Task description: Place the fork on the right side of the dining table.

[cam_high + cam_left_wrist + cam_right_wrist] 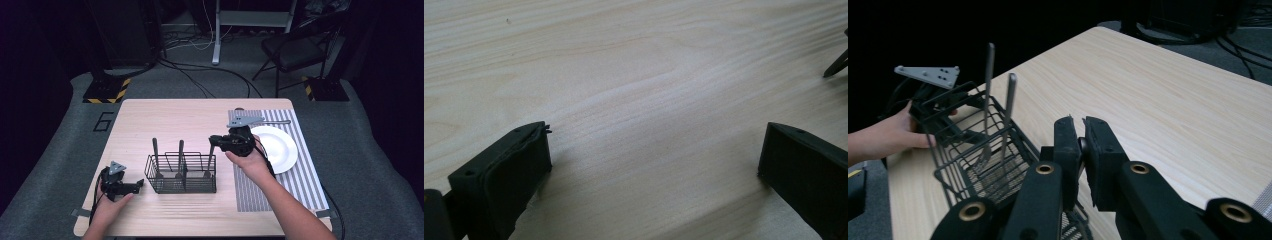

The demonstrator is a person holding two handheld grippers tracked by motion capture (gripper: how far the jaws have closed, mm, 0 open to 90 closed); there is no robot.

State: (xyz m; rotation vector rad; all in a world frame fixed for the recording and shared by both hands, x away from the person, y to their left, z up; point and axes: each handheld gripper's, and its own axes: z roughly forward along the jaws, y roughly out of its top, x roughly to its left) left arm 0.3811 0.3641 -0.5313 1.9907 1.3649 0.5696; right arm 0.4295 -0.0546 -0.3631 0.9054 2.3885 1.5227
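Note:
A black wire cutlery basket (182, 175) stands on the wooden table (165, 120). Three metal utensils stand upright in it. My right gripper (215, 141) reaches in from the right, shut on the top of the rightmost utensil's handle (209, 162). In the right gripper view the jaws (1082, 125) pinch a thin silver handle end (1081, 146), with the other two handles (989, 75) upright in the basket (973, 167) beyond. My left gripper (137, 185) rests on the table left of the basket. Its jaws (656, 145) stand wide open over bare wood.
A white plate (282, 150) sits on a striped placemat (300, 185) at the right. A thin metal utensil (277, 121) lies behind the plate. A corner of the basket (836, 65) shows at the right edge of the left gripper view. Chair and cables lie beyond the table.

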